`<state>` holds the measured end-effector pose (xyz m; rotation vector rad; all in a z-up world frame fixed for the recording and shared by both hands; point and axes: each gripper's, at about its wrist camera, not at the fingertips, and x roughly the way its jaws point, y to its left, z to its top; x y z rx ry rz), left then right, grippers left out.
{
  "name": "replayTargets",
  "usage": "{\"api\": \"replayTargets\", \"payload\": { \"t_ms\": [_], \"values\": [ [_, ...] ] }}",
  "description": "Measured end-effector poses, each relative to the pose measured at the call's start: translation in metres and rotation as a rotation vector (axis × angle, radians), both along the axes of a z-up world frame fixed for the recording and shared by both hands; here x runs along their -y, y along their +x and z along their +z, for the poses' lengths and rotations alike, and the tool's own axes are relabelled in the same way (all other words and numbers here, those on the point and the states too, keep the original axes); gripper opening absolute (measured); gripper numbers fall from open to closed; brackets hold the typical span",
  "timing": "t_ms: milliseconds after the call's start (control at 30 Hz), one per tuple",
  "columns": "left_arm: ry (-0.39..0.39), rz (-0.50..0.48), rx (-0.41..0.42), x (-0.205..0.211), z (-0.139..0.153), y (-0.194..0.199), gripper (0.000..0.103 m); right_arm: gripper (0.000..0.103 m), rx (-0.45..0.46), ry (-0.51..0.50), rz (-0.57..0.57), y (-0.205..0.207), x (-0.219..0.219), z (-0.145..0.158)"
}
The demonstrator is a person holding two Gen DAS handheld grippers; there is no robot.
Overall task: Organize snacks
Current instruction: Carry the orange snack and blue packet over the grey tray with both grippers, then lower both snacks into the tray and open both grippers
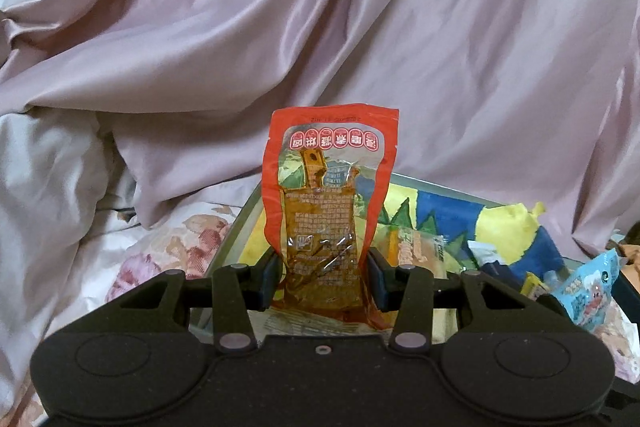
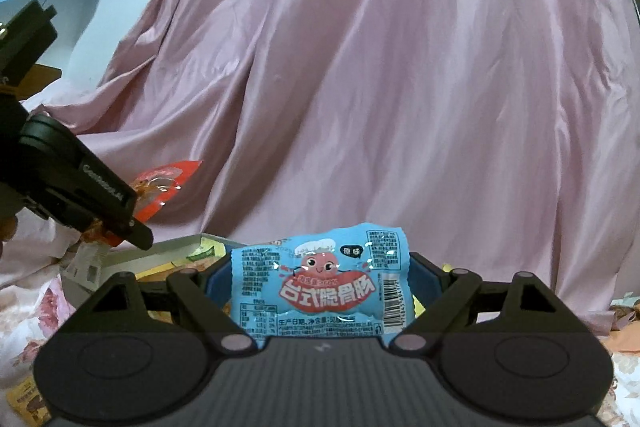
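Snack packets are in both claws. The red-orange pouch (image 1: 328, 203) stands upright in the left gripper (image 1: 324, 279), pinched near its lower end so the rest rises clear. The blue sausage packet (image 2: 320, 283) lies crosswise in the right gripper (image 2: 320, 287), clamped at its two ends. Both hang above the open box (image 1: 236, 227), which holds more snacks on a yellow-and-blue lining; lifting them probably allows sorting into place. Around it lie a floral sheet (image 1: 168, 247) and a pink satin quilt (image 1: 360, 47).

A bed (image 1: 168, 247) in floral sheet — pink quilt (image 1: 360, 47), grey tray (image 1: 236, 239) on it.
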<state>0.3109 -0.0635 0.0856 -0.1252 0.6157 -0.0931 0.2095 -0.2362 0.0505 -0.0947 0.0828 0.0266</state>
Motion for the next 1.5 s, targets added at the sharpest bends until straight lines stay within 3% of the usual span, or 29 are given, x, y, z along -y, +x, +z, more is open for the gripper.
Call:
{"api": "replayTargets", "payload": {
  "t_ms": [667,767,900,1200,1500],
  "values": [
    [0.02,0.005,-0.038,0.004,-0.022,0.02,0.05,0.089,-0.083,-0.016,0.027,0.01,-0.006,-0.009],
    [0.016,0.008,-0.035,0.004,-0.023,0.022,0.061,0.09,-0.099,-0.023,0.031,0.013,-0.007,-0.009],
    [0.001,0.009,-0.058,0.003,-0.027,0.023,0.067,0.092,-0.109,-0.047,0.034,0.015,-0.011,-0.011],
    [0.0,0.026,0.019,-0.002,-0.016,0.006,0.097,0.102,-0.094,-0.047,0.03,0.011,-0.013,-0.006],
    [0.021,0.036,0.146,-0.01,0.002,-0.035,0.102,0.103,-0.06,-0.023,0.021,-0.007,-0.015,0.01]
  ]
}}
